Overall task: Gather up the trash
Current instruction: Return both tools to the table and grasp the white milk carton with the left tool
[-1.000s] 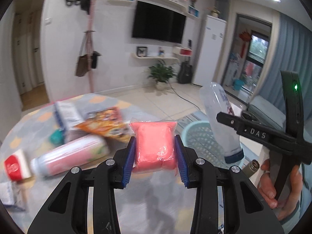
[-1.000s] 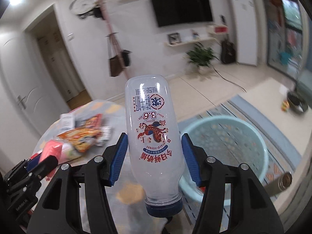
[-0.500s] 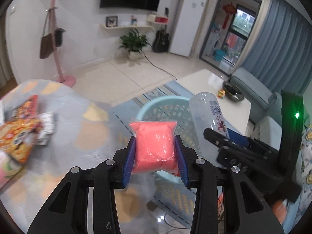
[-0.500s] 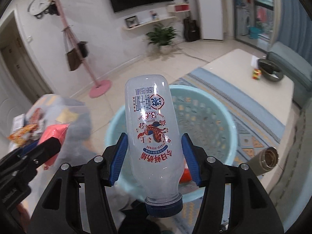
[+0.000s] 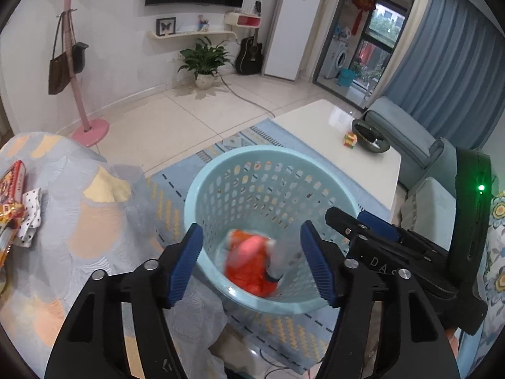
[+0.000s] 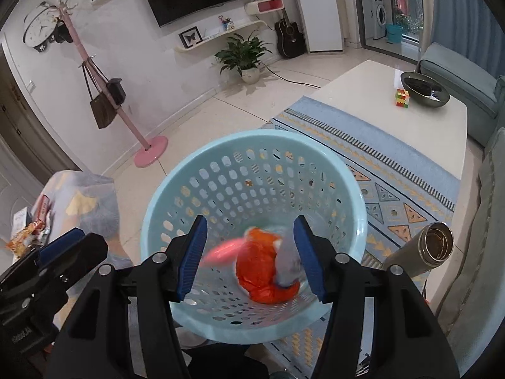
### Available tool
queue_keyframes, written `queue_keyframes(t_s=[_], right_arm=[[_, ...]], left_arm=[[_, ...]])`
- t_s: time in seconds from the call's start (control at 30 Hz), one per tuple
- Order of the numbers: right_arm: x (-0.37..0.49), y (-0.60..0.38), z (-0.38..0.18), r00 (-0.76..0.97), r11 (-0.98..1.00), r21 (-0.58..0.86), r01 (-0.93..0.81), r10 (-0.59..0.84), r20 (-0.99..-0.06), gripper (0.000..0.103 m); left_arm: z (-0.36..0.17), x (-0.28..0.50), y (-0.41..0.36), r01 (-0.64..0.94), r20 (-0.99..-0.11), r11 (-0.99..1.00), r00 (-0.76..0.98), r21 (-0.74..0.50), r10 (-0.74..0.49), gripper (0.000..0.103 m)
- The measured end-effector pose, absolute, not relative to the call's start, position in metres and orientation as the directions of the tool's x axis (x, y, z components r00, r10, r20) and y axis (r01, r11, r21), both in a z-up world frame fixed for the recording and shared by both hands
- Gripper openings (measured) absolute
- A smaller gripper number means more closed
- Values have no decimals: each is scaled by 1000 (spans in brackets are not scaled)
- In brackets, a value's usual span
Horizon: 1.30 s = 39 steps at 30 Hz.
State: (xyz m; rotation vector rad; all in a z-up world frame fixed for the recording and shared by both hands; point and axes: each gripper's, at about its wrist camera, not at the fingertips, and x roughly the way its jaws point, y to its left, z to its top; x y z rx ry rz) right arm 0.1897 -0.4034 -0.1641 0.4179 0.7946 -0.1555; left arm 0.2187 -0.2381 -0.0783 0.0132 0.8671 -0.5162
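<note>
A light blue perforated basket [image 5: 268,164] [image 6: 221,148] stands on the rug below both grippers. My left gripper [image 5: 251,267] is open and empty above its near rim. My right gripper [image 6: 251,254] is open and empty over the basket and also shows at the right of the left wrist view [image 5: 363,224]. Inside the basket, blurred, are the pink packet [image 5: 249,244] [image 6: 221,249], the clear bottle [image 5: 279,262] [image 6: 288,260] and orange wrapping [image 5: 252,271] [image 6: 255,268]. More trash [image 5: 12,195] [image 6: 31,230] lies on the covered table at the left.
The table with a patterned cloth [image 5: 79,221] is at the left. A white coffee table [image 6: 394,110] with a bowl and a cube stands beyond the basket. A steel flask [image 6: 423,252] is at the right. A pink coat stand [image 6: 139,132] and a sofa [image 5: 410,132] are further off.
Both grippers swung from the table to over the basket and opened. The pink packet and the bottle have left the jaws and are falling in the basket.
</note>
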Motion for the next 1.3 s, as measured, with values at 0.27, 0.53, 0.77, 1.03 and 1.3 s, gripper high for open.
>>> queue_keyframes(t_s=[0.27, 0.53, 0.77, 1.03, 1.3], right_arm=[[184, -393, -156, 705, 915, 314, 253, 48, -708, 53], [174, -367, -134, 736, 933, 310, 180, 81, -672, 53], [162, -324, -102, 779, 953, 298, 50, 149, -609, 53], [143, -246, -66, 805, 961, 215, -174, 264, -531, 53], [143, -155, -54, 755, 912, 169, -374, 405, -515, 54]], left_arm=[[-62, 203, -226, 427, -690, 876, 566, -224, -452, 72], [-38, 173, -196, 401, -635, 888, 631, -224, -445, 72], [-15, 139, -156, 352, -578, 910, 705, -220, -412, 72], [-14, 100, -62, 141, -570, 966, 784, -218, -244, 74], [-6, 55, 75, -234, -577, 938, 816, -258, 45, 78]])
